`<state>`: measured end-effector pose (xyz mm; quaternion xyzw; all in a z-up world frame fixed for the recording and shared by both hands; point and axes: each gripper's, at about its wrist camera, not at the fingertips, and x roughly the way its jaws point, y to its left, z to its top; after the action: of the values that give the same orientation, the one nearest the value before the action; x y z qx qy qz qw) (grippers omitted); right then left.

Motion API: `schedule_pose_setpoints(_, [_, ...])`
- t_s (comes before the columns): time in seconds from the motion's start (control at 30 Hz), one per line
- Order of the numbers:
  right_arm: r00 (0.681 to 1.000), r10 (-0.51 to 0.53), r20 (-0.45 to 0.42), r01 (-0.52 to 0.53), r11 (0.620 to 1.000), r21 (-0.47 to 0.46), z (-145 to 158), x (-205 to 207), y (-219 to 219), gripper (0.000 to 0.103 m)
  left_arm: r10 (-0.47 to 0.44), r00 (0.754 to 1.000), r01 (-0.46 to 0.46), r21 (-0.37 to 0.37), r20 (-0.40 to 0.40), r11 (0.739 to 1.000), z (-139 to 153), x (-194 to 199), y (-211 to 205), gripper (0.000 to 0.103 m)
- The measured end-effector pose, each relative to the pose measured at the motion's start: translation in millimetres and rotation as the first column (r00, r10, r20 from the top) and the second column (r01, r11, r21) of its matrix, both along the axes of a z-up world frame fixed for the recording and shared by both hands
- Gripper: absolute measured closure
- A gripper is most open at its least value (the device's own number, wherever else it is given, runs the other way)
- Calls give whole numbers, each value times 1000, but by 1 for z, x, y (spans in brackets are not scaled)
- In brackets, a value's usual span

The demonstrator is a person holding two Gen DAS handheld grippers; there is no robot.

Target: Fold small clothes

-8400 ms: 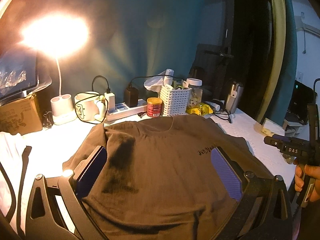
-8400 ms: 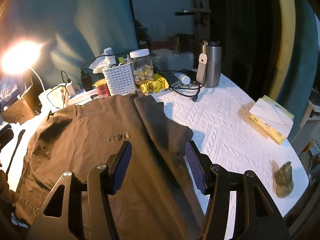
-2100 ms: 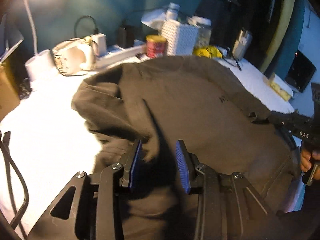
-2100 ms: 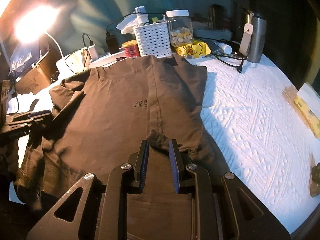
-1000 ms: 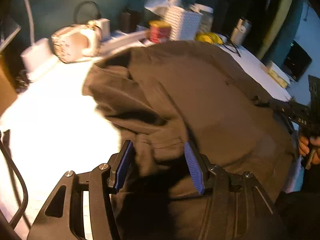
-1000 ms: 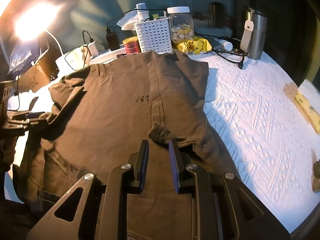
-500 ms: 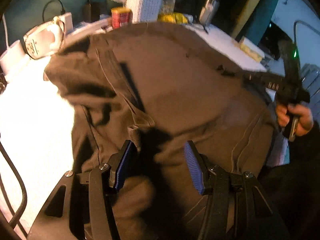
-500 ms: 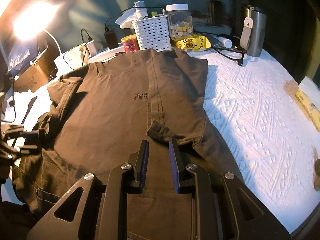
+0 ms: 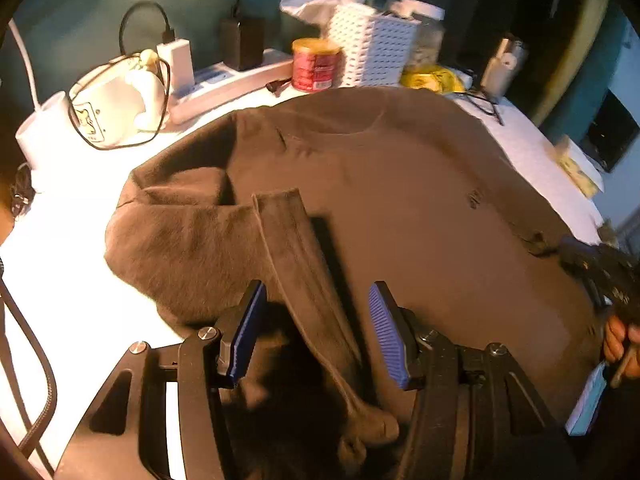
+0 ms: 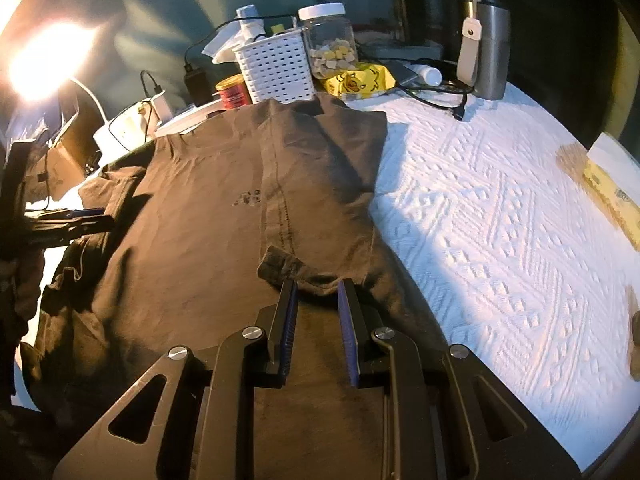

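A dark brown t-shirt (image 10: 192, 240) lies spread on the white table cover (image 10: 500, 220), its right side folded inward. My right gripper (image 10: 317, 284) sits at the lower end of that fold, jaws narrow and shut on the bunched sleeve edge (image 10: 280, 266). On the shirt's (image 9: 420, 200) left side my left gripper (image 9: 316, 292) stands open. A folded strip of hem (image 9: 296, 248) runs loose between its blue pads (image 9: 386, 332). The right gripper (image 9: 600, 264) shows at that view's right edge, and the left gripper (image 10: 68, 220) at the far left of the right wrist view.
Along the back stand a white basket (image 10: 276, 68), a red tin (image 10: 234, 94), a jar (image 10: 330, 44), a steel flask (image 10: 488, 52), a power strip (image 9: 228, 84) with cables and a bright lamp (image 10: 44, 56). A yellow packet (image 10: 612, 196) lies far right.
My left gripper swept right over the shirt and came back toward its left side. The shirt's left edge now lies folded over as a strip between its jaws. The right gripper kept still.
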<state>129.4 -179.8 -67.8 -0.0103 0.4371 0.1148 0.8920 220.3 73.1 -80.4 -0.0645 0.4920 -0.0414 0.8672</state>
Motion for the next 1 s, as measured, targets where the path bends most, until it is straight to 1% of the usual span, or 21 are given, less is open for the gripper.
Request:
schedule_pose_setpoints(0.1, [1000,-6,-5,6,1000,6,-2,3,-4,80,-13,1000,12,-35,-23,999,-8,13,-4,50])
schedule_pose_setpoints(0.17, [1000,-8,-8,8,1000,9,-2,6,-7,80,-35,999,34,-48,-20,998,-8,18,-14,50])
schedule_pose_setpoints(0.23, [1000,-5,-10,5,1000,6,-2,7,-7,80,-72,997,71,-69,-9,995,-5,21,-24,50])
schedule_pose_setpoints(0.33, [1000,4,-14,-4,1000,10,1,8,-2,80,-149,989,149,-98,15,984,2,21,-42,50])
schedule_pose_setpoints(0.4, [1000,20,-16,-20,1000,16,3,8,3,80,-189,982,191,-102,27,976,8,18,-49,50])
schedule_pose_setpoints(0.43, [999,43,-16,-43,999,25,5,6,9,80,-196,980,198,-100,27,975,10,17,-50,50])
schedule_pose_setpoints(0.5, [998,66,-7,-66,997,25,8,4,16,80,-187,982,189,-87,22,978,13,10,-44,50])
schedule_pose_setpoints(0.53, [997,77,11,-77,997,22,13,2,19,80,-178,984,180,-80,22,981,15,6,-40,50])
schedule_pose_setpoints(0.6, [996,90,30,-91,996,28,18,1,22,80,-149,989,150,-63,15,987,16,-8,-28,50])
schedule_pose_setpoints(0.67, [995,92,45,-93,995,20,18,4,24,80,-130,991,130,-65,1,989,13,-20,-20,50])
schedule_pose_setpoints(0.73, [996,85,36,-86,996,10,13,10,24,80,-127,992,125,-75,-21,989,6,-28,-18,50])
schedule_pose_setpoints(0.87, [996,82,-38,-82,997,2,-9,22,27,80,-133,990,127,-111,-51,986,-8,-46,-24,50])
schedule_pose_setpoints(0.9, [995,85,-46,-85,996,0,-11,21,29,80,-131,990,124,-127,-54,984,-10,-51,-25,49])
schedule_pose_setpoints(0.93, [995,88,-37,-88,996,-10,-10,18,31,78,-128,991,122,-127,-42,984,-9,-55,-25,49])
schedule_pose_setpoints(1.0, [992,112,-55,-112,994,1,-9,16,33,77,-131,990,124,-136,-44,983,-8,-60,-25,48])
